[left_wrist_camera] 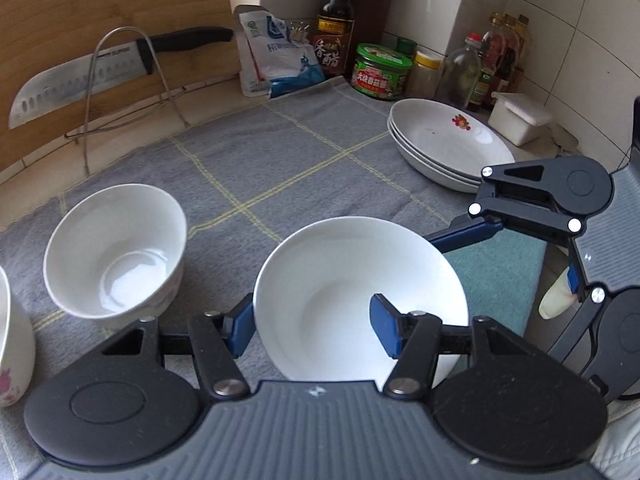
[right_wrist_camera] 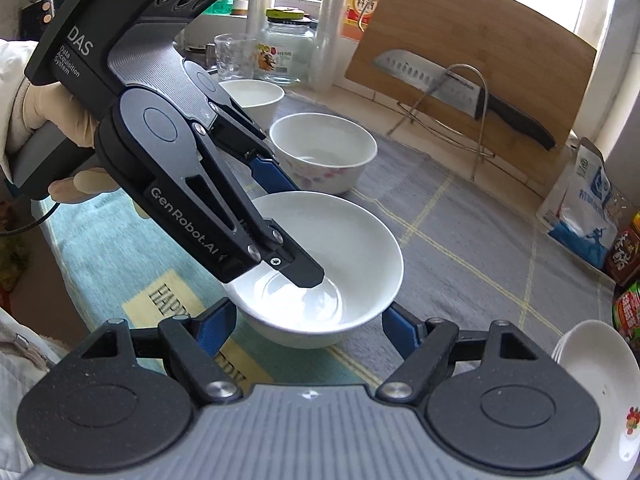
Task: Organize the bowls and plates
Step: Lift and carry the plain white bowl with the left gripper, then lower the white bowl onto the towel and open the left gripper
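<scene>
The left gripper (left_wrist_camera: 316, 326) straddles the near rim of a white bowl (left_wrist_camera: 352, 292), one finger inside, not visibly clamped. The right gripper (right_wrist_camera: 310, 330) gapes beside it.

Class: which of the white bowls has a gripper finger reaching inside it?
The wide plain bowl nearest both cameras; the left gripper straddles its rim.

Knife (left_wrist_camera: 80, 82) leans on bamboo board (left_wrist_camera: 100, 8) in wire rack (left_wrist_camera: 132, 80), far left. Dark sauce bottle (left_wrist_camera: 335, 20), green-lidded jar (left_wrist_camera: 382, 70), blue-white bag (left_wrist_camera: 276, 56) far. Grey checked cloth (left_wrist_camera: 280, 160) covers surface.
</scene>
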{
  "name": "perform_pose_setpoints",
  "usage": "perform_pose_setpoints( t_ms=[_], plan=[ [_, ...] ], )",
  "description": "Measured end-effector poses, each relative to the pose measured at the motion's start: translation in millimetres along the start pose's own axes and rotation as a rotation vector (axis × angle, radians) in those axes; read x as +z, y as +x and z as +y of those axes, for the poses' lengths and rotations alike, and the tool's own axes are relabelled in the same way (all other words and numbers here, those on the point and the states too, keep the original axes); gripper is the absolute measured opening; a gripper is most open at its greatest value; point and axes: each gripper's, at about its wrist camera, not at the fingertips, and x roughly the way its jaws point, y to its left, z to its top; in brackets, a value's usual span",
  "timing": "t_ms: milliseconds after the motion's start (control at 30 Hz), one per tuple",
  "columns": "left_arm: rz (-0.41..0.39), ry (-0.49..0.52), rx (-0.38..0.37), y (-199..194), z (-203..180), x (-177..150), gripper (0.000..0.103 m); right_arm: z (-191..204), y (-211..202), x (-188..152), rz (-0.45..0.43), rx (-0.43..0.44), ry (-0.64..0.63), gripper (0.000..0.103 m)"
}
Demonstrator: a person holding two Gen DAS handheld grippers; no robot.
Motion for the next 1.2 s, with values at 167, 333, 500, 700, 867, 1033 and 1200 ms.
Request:
perform_pose_setpoints(
  t_ms=[167, 333, 500, 700, 867, 1033, 1200],
  plan=[
    [0.002, -0.003, -0.007, 5.2, -2.4, 2.9, 0.059, -5.9, 0.2, -2.7, 0.007, 0.004, 0.009, 0.084],
    [0.003, -0.003, -0.016, 8.4, -5.1, 4.3, 0.059, -11.6, 1.7, -5.5, 0.02, 0.006, 0.012, 0.084],
    [0.007, -0.001, -0.023, 11.5, -7.2, 5.2, 0.059, -15.5, 1.3, -6.6, 0.029, 0.011, 0.021, 0.084],
    [0.008, 0.007, -0.03, 14.7, -8.8, 5.4, 0.06, -18.1, 4.0, -8.0, 0.049, 0.016, 0.045, 0.084],
    [-0.033, 0.012, -0.031, 10.6, -12.6, 5.4, 0.095, -16.6, 4.3, -11.5, 0.048, 0.016, 0.04, 0.093],
    [-0.078, 0.001, 0.017, -0.8, -12.0, 5.4, 0.096, -17.2, -3.2, -8.5, 0.016, 0.013, 0.04, 0.101],
    [-0.175, -0.017, 0.078, -25.3, -13.8, -4.0, 0.1, -20.0, -15.0, -5.1, -0.023, 0.031, 0.064, 0.103]
  ],
)
